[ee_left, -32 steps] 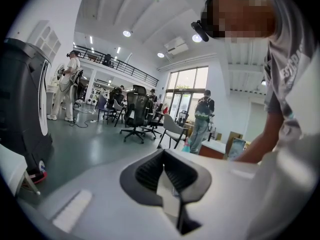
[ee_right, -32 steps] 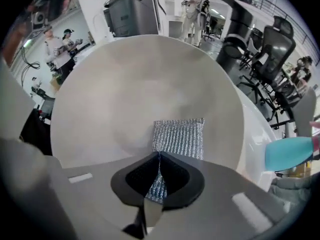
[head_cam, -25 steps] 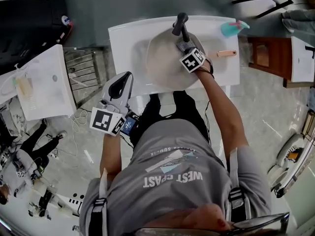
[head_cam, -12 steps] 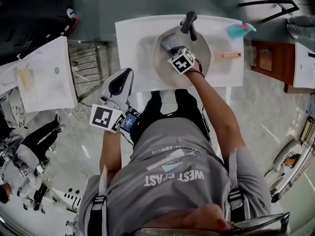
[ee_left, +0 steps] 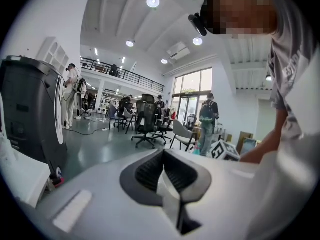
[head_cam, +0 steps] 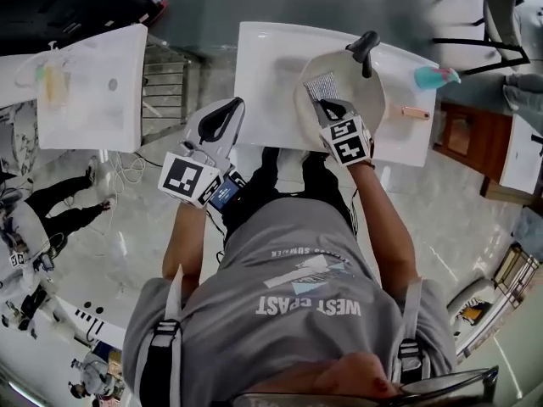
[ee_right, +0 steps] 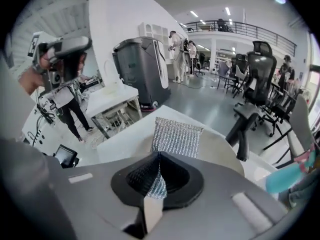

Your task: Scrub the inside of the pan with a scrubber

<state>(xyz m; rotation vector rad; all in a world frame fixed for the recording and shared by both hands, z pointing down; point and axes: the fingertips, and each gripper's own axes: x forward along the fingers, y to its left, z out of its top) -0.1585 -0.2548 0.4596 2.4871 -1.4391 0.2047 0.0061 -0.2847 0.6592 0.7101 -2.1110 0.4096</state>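
Note:
A pale round pan [head_cam: 356,91] with a black handle [head_cam: 366,47] sits on the white table [head_cam: 263,66]. My right gripper [head_cam: 327,107] is shut on a silver mesh scrubber [head_cam: 321,85] and holds it over the pan's left side. In the right gripper view the scrubber [ee_right: 176,136] sticks out of the right gripper [ee_right: 160,158] above the pan [ee_right: 222,156], whose handle [ee_right: 244,129] is to the right. My left gripper [head_cam: 229,108] hovers at the table's near left edge, away from the pan. In its own view the left gripper [ee_left: 162,155] has its jaws together, with nothing in them.
A teal spray bottle [head_cam: 433,76] and a small copper-coloured piece [head_cam: 416,113] lie at the table's right end. A second white table [head_cam: 89,83] and a wire rack [head_cam: 165,87] stand to the left. A wooden stand [head_cam: 462,134] is on the right. People stand at the far left.
My right gripper has drawn the scrubber back from beside the handle to the pan's left side and lifted it. The left gripper has moved closer to the table edge.

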